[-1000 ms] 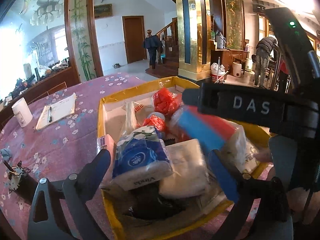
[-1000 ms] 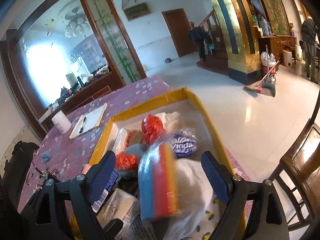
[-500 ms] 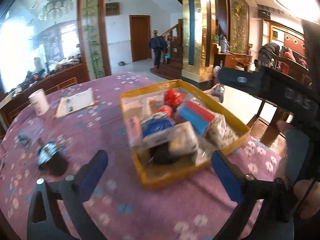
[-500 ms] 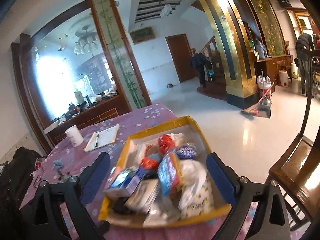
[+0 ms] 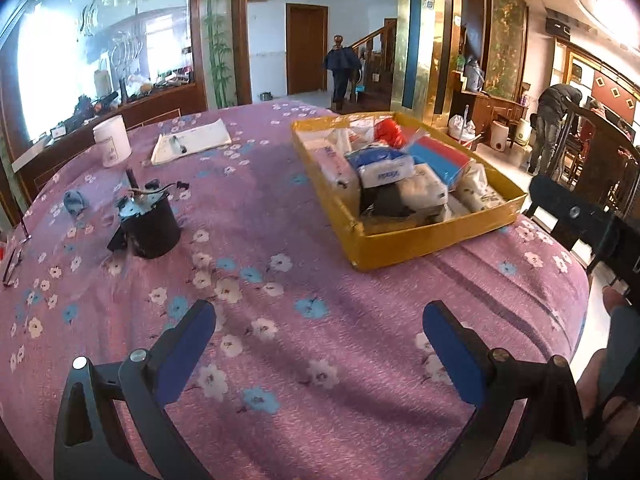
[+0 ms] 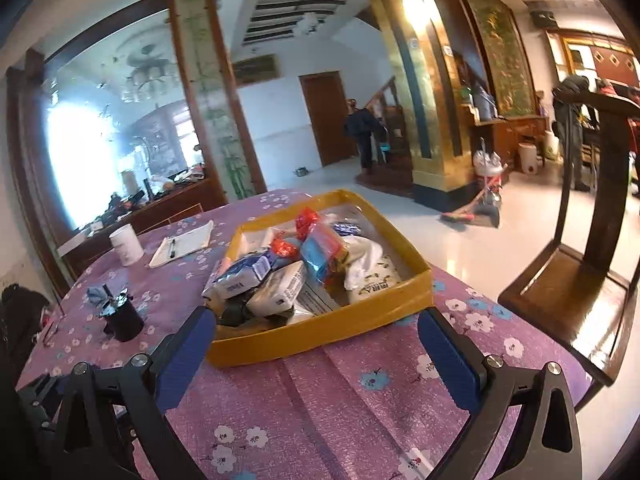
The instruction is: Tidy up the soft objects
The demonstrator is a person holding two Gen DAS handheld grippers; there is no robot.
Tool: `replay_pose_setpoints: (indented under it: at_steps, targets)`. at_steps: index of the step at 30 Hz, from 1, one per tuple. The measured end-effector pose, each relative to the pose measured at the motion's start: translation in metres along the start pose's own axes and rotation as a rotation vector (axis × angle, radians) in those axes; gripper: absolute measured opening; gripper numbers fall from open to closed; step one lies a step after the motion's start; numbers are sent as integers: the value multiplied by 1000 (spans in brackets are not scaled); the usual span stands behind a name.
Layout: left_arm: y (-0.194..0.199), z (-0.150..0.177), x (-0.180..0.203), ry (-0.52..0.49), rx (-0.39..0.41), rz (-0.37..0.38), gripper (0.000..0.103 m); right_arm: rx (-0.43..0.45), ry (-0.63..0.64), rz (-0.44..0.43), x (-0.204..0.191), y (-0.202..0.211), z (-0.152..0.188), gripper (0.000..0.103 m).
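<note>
**A:** Left tool (image 5: 319, 330) – jaws spread wide, nothing btwn the blue pads, just purple cloth of the bench (image 5: 280, 360) under it. Right tool (image 6: 316, 334) same: wide apart, empty, near edge of the yellow tray (image 6: 320, 338) framed btwn its fingers.

**B:** So where's the soft stuff?

**A:** All in the tray, piled loose. Blue-white tissue pack (image 6: 240, 274) on top, white pack (image 6: 280, 290) leaning against it, red-blue bundle in clear wrap (image 6: 322, 250) beside, red bag (image 6: 305, 218) toward the back, printed white pouch (image 6: 370, 280) at the right wall. Nothing soft lies out on the cloth that I can see.

**B:** Why tray at that corner?

**A:** Prob. so both hands reach it from this side; walls keep squishy packs from sliding off. Stacked, not flat – they slump on each other, tilted.

**B:** And the other bits?

**A:** Black pot w/ wires (image 5: 150, 224), white cup (image 5: 111, 140), notepad w/ pen (image 5: 192, 140) – well apart to the left, not soft goods, so left alone I'd guess.

**B:** Task status?

**A:** Looks about done, judging by both tools empty and clear of the tray.
</note>
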State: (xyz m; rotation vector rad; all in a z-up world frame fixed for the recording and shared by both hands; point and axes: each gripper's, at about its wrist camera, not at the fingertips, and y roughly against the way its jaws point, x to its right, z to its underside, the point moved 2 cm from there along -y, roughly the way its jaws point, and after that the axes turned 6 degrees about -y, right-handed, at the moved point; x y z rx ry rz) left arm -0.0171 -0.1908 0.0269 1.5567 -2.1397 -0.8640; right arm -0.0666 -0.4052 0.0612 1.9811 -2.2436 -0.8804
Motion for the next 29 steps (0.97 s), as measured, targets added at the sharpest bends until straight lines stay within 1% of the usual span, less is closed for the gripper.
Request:
replay_pose_setpoints:
  at_steps: [1, 5, 8, 17, 22, 26, 27, 29]
  targets:
    - [-1, 0, -2, 1, -1, 4, 103, -2, 1, 6, -1, -2, -2, 102]
    - [-1, 0, 0, -11, -5, -24, 103, -19, 26, 6, -5, -11, -8, 102]
    - [1, 0, 2, -28, -7, -29, 103, -28, 11, -7, -3, -16, -10, 102]
    - [8, -3, 6, -65, 16, -126, 103, -24, 20, -21, -2, -14, -3, 102]
    - [6, -2, 7, -84, -9, -123, 103, -35, 24, -26, -3, -14, 1, 102]
    - [10, -1, 4, -79, -9, -159, 103, -47, 25, -32, -6, -15, 4, 102]
    - [10, 0, 2, -69, -15, -159, 103, -47, 30, -34, -8, -14, 5, 102]
    - [9, 1, -4, -52, -41, -131, 103, -50, 45, -43, -14, -13, 6, 102]
